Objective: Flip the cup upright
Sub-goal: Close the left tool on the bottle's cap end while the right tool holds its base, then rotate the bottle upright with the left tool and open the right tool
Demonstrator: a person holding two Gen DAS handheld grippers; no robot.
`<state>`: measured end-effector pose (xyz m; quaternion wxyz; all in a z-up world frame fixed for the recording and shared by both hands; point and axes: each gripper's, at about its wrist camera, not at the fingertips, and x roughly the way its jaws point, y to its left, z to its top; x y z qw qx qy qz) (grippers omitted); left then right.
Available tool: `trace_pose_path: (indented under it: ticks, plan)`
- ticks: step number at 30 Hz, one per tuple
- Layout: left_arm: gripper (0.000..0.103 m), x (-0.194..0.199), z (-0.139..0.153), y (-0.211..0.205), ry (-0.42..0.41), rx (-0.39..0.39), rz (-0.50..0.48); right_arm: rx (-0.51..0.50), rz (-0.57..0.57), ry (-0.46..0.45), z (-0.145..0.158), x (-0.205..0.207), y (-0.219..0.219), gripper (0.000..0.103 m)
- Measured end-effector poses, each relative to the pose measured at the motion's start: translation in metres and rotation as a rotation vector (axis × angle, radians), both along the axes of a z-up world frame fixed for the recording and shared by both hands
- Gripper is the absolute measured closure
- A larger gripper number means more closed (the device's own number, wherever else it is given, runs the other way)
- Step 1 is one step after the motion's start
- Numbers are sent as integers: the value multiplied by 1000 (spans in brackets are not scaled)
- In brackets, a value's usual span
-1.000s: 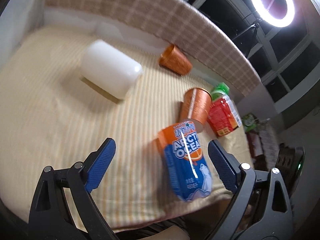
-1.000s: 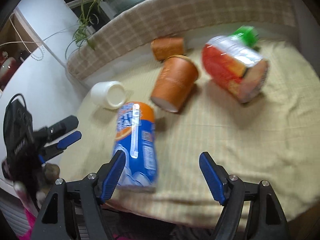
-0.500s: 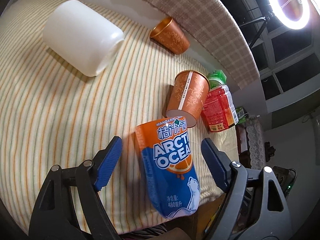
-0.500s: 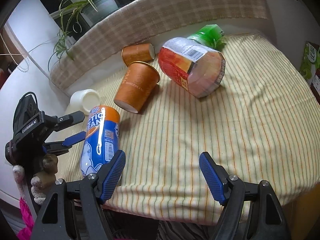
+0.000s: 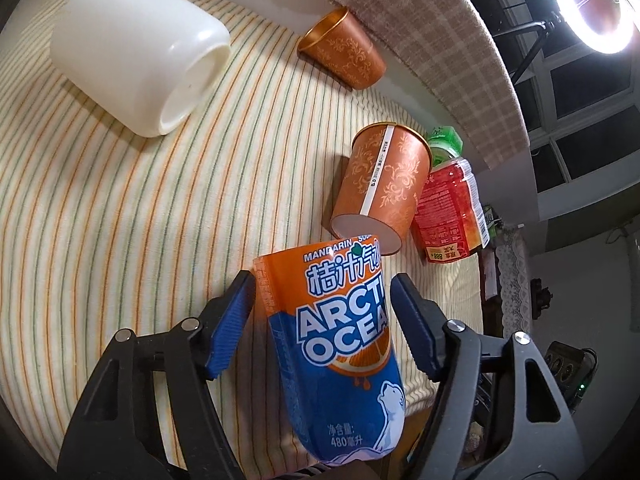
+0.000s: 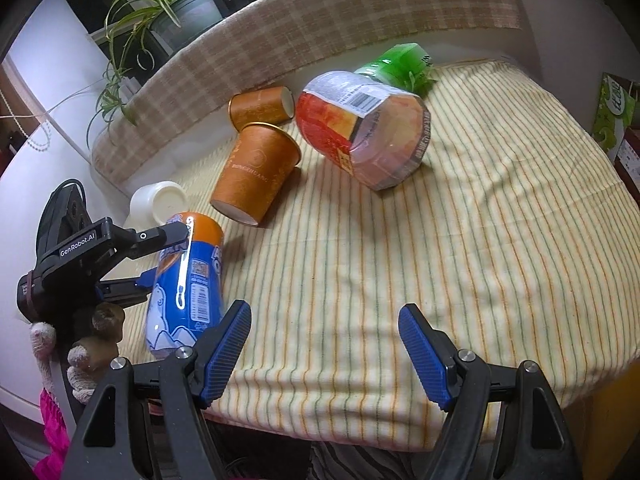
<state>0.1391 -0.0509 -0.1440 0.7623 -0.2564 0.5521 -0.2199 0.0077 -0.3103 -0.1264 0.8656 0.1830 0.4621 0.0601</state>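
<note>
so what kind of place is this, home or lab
Probably a home room set up for recording: a striped tablecloth covers the table, a potted spider plant stands behind it, and a ring light shines by dark windows.

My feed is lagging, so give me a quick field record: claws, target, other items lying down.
left claw: open, fingers either side of the Arctic Ocean bottle, contact unclear
right claw: open, holds nothing
bottle: on its side, near cloth edge
paper cups: big one and small one, both on sides
white cup: on side
red bottle: on side
</note>
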Motion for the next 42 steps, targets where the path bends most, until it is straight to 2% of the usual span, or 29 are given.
trace_pose_path:
  ticks: [7,17,25,33,42]
  plan:
    - [37,0,3,-4,-21,20,-12,6,-19,5,-2,0,-6,24]
    - [38,-16,32,-9,-163,85,-33,12,-30,11,-4,1,-8,24]
    - [38,-33,59,-15,-321,196,-35,15,-27,17,-5,2,-7,24]
    - [38,-49,79,-30,-533,380,-17,17,-27,15,-4,3,-6,24]
    - [38,-62,78,-44,-604,454,-40,19,-39,17,-4,2,-12,24]
